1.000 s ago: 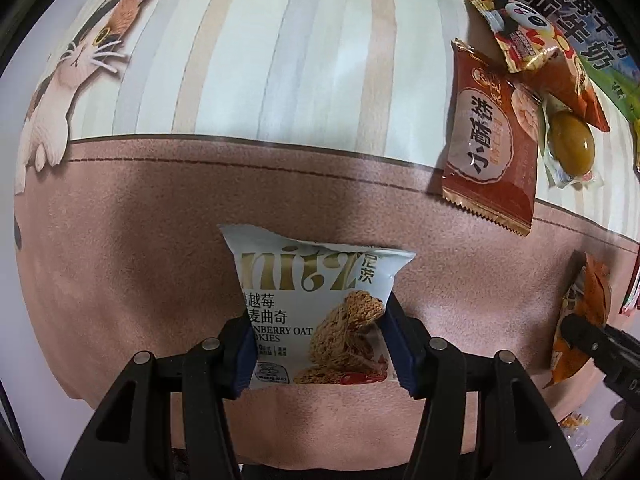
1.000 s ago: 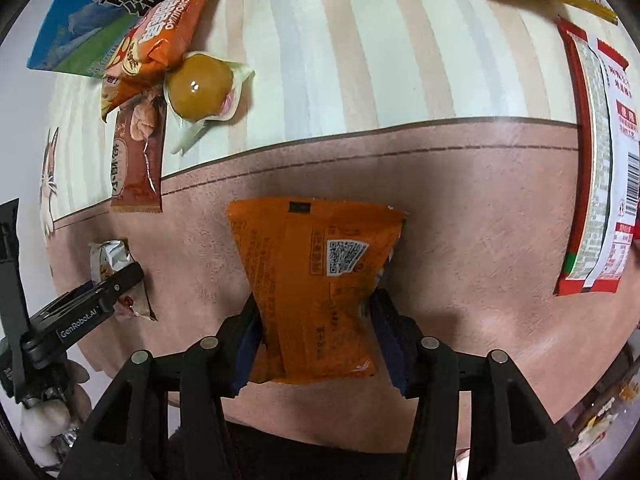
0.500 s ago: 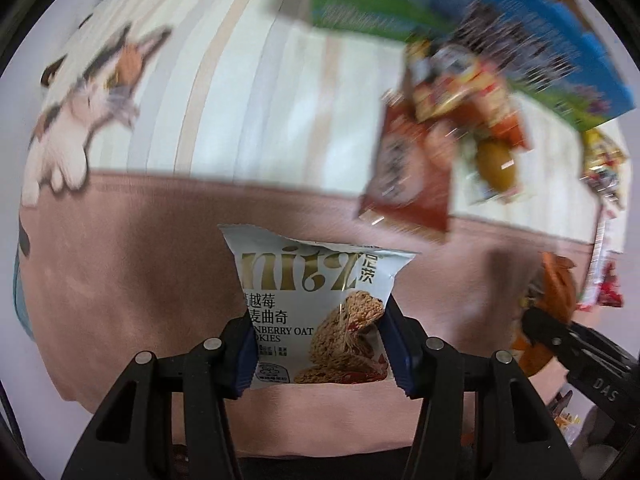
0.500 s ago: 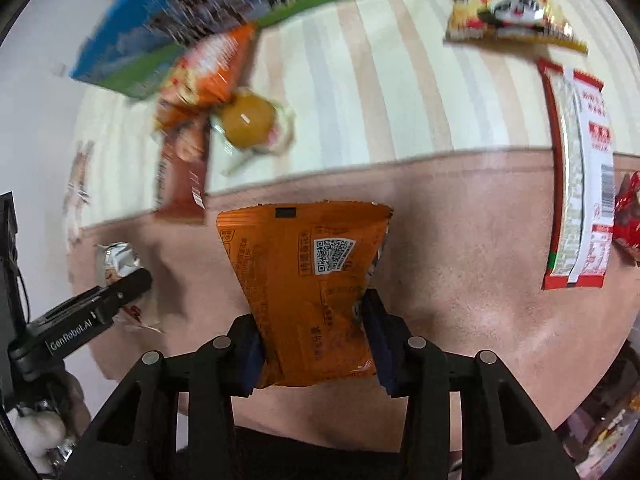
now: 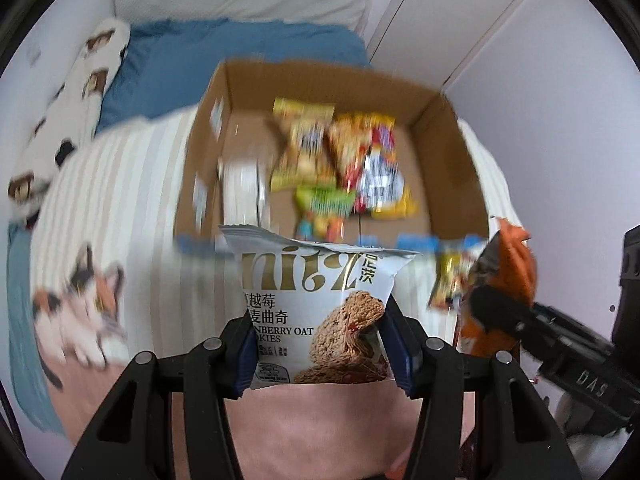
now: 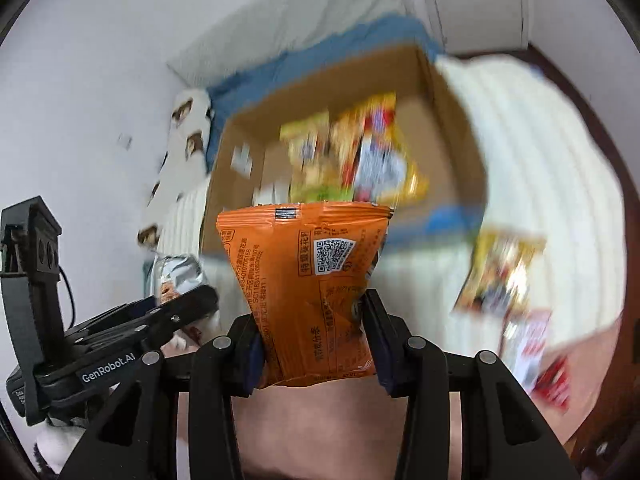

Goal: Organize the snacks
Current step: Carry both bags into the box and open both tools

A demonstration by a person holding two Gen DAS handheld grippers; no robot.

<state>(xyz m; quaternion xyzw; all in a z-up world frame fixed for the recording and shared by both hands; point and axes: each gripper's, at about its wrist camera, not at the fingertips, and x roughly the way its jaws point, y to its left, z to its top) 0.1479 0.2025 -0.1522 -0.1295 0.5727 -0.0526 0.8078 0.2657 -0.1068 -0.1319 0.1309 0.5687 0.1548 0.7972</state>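
My left gripper point(image 5: 320, 344) is shut on a white cranberry oat cookie packet point(image 5: 316, 304) and holds it up off the bed. My right gripper point(image 6: 312, 340) is shut on an orange snack packet point(image 6: 304, 280); it also shows at the right of the left wrist view point(image 5: 500, 280). Ahead of both stands an open cardboard box point(image 5: 448, 152) on the striped bedspread, with several snack bags point(image 5: 340, 160) lying inside. The box also shows in the right wrist view point(image 6: 452, 128). Both views are blurred by motion.
The striped bedspread with a cat print point(image 5: 80, 300) covers the bed. A blue pillow point(image 5: 200, 64) lies behind the box. Loose snack packets point(image 6: 500, 272) lie on the bed to the right. A wall and cupboard doors point(image 5: 460, 20) stand behind.
Both grippers have lifted and tilted up from looking down at the bedspread to facing the cardboard box. Each still holds its packet.
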